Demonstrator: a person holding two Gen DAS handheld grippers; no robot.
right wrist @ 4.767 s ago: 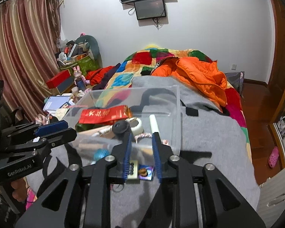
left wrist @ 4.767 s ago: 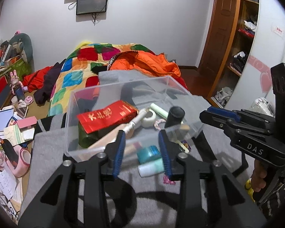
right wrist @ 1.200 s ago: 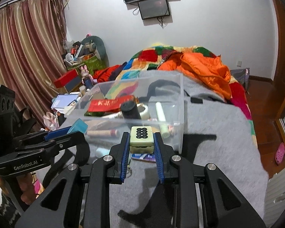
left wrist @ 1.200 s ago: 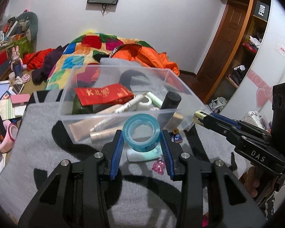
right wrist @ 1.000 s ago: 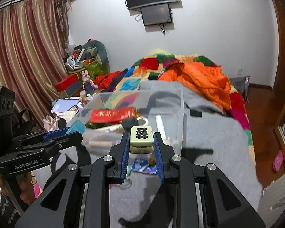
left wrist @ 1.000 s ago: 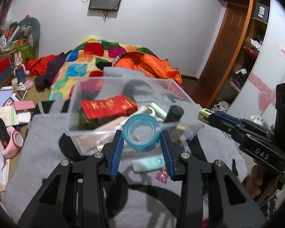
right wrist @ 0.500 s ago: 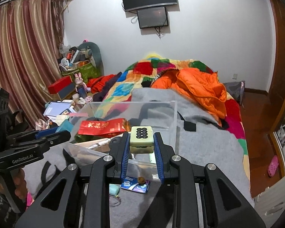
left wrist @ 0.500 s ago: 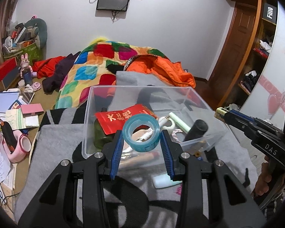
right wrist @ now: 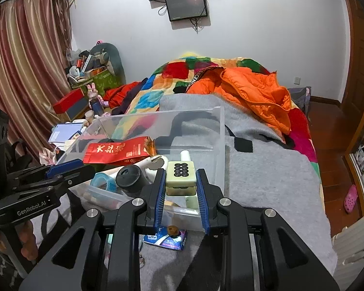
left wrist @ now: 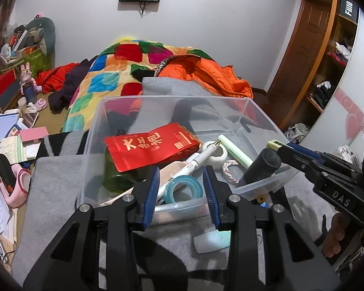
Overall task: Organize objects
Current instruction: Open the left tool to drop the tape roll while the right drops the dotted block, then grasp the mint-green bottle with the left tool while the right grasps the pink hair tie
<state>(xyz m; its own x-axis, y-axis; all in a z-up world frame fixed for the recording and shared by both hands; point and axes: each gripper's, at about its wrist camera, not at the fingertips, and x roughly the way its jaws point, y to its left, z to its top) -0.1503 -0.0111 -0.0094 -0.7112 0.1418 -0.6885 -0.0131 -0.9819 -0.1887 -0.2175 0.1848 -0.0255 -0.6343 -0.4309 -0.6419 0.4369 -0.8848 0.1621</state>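
Left gripper (left wrist: 180, 194) sits over the near wall of the clear bin (left wrist: 233, 100), jaws apart. The blue tape roll (left wrist: 183, 189) lies between its fingers but looks dropped inside the bin, tilted, resting on the clutter; pads not pressing it. The jaws have just been closing a little, with the roll loose between them.

Right gripper (right wrist: 180, 189) pinches a pale green tile (right wrist: 180, 178) with black dots on top, pads tight on both sides. Tile hangs just above the bin's near right corner, over the rim.

Inside the bin: red packet (left wrist: 151, 145) toward the back left, white pen (left wrist: 199, 157) leaning across the middle, black cylinder (left wrist: 263, 163) at the right wall, green bottle (left wrist: 116, 180) under the packet.

Outside the bin, just in front of its near wall on the grey blanket (left wrist: 53, 191): a mint tube (left wrist: 212, 240) and a blue sachet (right wrist: 166, 238).
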